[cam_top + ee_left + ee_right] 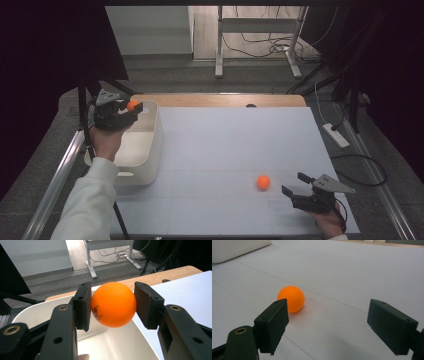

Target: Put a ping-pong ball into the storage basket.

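My left gripper (131, 107) hangs over the white bin (150, 145) at the table's left, shut on an orange ball (132, 104). In the left gripper view both pads press the orange ball (113, 304) from the sides, above the white bin (37, 310). A second orange ball (263, 182) rests on the white table mat near the front right. My right gripper (295, 184) sits low just right of it, open, jaws pointing toward it. In the right gripper view that second ball (291, 299) lies on the mat just beyond the left jaw, outside the gap.
The white mat (235, 145) covers a wooden table (220, 100). Metal rails run along both sides. A desk frame (260, 30) and cables stand on the floor beyond the far edge. A power strip (336, 135) lies off the table's right.
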